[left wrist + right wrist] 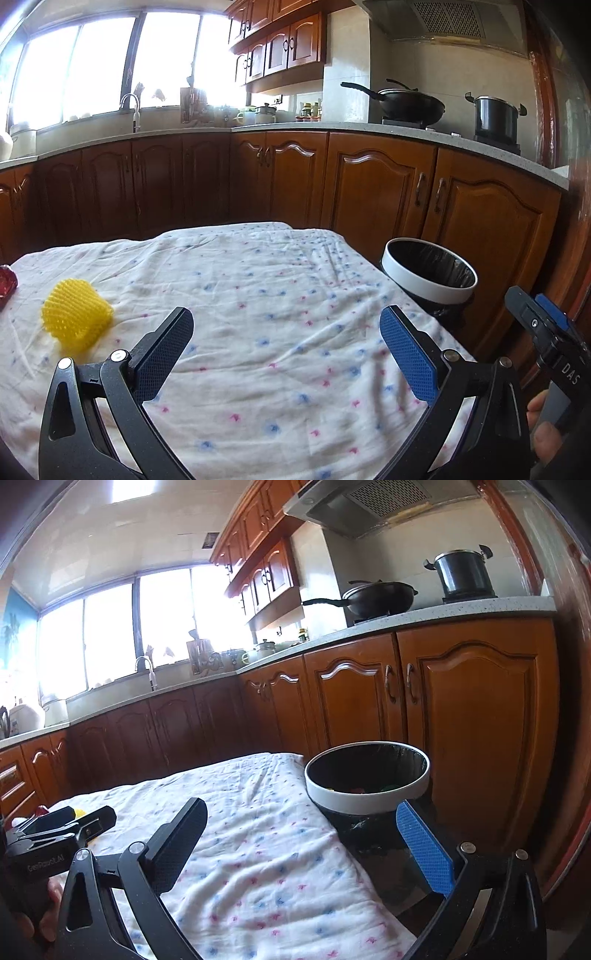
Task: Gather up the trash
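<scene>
Left claw (286, 354) spread wide, empty, yellow mesh sleeve (77, 318) lying just left of it

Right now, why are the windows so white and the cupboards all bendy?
In the left wrist view, sunlight overexposes the big kitchen window, so nothing outside shows, and the fisheye lens bows the grey stone countertop. In the right wrist view, the same window glares white, and the brown wooden cabinet doors curve and lean.
</scene>
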The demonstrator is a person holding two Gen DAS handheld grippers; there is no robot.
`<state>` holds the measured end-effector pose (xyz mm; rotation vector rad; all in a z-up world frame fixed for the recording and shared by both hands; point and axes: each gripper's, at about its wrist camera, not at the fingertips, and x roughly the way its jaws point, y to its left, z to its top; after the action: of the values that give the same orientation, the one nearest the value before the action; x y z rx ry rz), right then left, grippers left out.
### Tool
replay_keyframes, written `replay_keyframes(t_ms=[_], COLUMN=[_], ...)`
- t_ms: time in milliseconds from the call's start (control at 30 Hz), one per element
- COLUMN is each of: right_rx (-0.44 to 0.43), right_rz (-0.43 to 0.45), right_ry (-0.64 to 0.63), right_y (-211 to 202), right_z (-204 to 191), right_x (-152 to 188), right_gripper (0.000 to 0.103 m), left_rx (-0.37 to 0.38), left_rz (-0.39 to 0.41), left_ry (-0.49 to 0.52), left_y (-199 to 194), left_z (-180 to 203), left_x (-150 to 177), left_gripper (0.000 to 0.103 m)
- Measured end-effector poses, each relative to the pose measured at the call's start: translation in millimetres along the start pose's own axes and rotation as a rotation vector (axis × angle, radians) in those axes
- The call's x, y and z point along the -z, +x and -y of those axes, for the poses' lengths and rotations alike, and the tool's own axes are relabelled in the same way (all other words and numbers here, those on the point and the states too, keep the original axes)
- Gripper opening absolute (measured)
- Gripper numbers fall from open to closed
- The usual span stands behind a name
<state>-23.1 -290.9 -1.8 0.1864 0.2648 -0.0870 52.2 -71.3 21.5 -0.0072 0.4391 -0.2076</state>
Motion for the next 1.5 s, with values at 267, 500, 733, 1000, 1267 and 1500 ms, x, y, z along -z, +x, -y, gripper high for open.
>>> replay_keyframes(t_ms=[267,500,733,1000,1267,1500], right_rx=[-0.017,-0.022,-0.026,-0.031,-0.038,-0.045], right_rz=[0.01,0.012,0.01,0.014,0.02,0.02], right_ry=[-0.009,-0.01,-0.011,-0.014,-0.022,-0.022], right_y=[-2.9,-3.2,-4.8,-6.2,-8.2,-9.0], right_z=[-4.3,-4.9,-5.8,-7.4,-9.6,-10.8], right_x=[3.0,5.3,5.1,4.0,2.8,2.0], right_gripper=[0.103,0.103,0.103,0.103,0.103,0.103], left_rx=[-0.042,-0.058,-0.063,-0.061,-0.071,-0.074], left_rz=[0.02,0.033,0.04,0.032,0.046,0.057], left_ry=[0.026,0.035,0.041,0.045,0.049,0.048], left_y=[-8.9,-13.7,-16.8,-17.9,-20.3,-24.2], left_z=[2.6,3.5,6.8,8.3,9.5,9.1], left_x=[12.0,13.1,14.4,15.2,15.8,15.4], left_gripper=[0.103,0.103,0.103,0.103,0.103,0.103])
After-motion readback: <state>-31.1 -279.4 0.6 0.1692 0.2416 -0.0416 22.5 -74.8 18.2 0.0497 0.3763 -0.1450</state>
